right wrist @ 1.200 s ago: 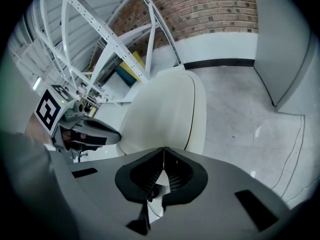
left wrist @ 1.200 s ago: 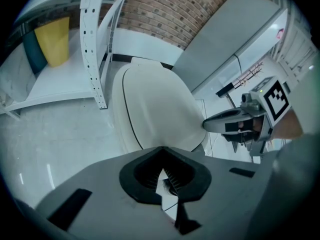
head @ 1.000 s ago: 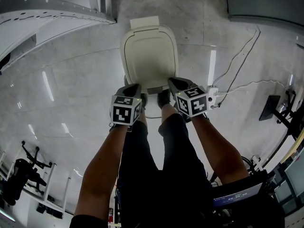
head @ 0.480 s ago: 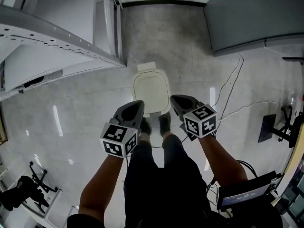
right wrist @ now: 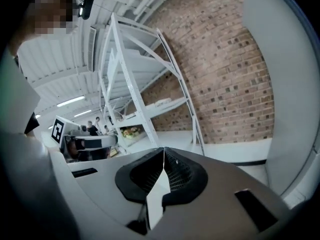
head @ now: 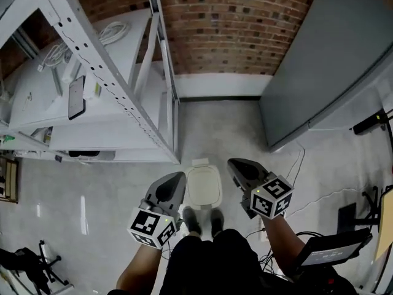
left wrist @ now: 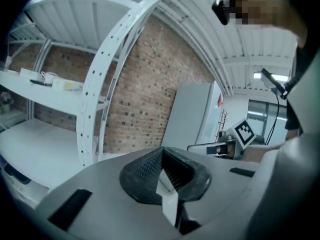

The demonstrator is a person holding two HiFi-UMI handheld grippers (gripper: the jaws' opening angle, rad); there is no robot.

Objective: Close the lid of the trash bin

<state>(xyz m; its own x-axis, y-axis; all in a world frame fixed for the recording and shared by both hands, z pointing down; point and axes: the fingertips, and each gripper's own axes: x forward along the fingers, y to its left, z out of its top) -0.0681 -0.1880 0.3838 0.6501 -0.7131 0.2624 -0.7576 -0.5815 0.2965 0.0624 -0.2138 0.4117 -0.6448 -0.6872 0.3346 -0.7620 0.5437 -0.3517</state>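
**Head view:** The trash bin (head: 201,165) stands on the pale floor (head: 110,189) straight below the camera. It sits just ahead of the person's two dark shoes (head: 192,220). Its cream lid (head: 203,188) lies flat down over the opening, so the bin is closed. The left tongs (head: 177,178) hang beside the bin's left edge and the right tongs (head: 236,164) beside its right edge. Both are raised clear of the lid, and each carries its marker cube at the rear. A white metal shelving rack (head: 108,66) rises at the left, with a dark phone (head: 76,97) and a coil of white cable (head: 114,32) on its shelves. A brick wall (head: 239,23) runs behind, and a grey cabinet (head: 325,60) fills the right side. Thin cables (head: 299,158) trail over the floor near it.

**Left gripper view:** The left tongs (left wrist: 163,165) are pressed together with nothing between them. They point at the brick wall (left wrist: 135,99) and a perforated white rack upright (left wrist: 107,69). The right tongs' marker cube (left wrist: 245,130) shows at the far right. The bin is out of this frame.

**Right gripper view:** The right tongs (right wrist: 163,168) are likewise closed tight and empty. They aim at the brick wall (right wrist: 225,74) and the rack (right wrist: 140,84). The left tongs' marker cube (right wrist: 59,130) sits at the left edge. The bin does not appear here either.
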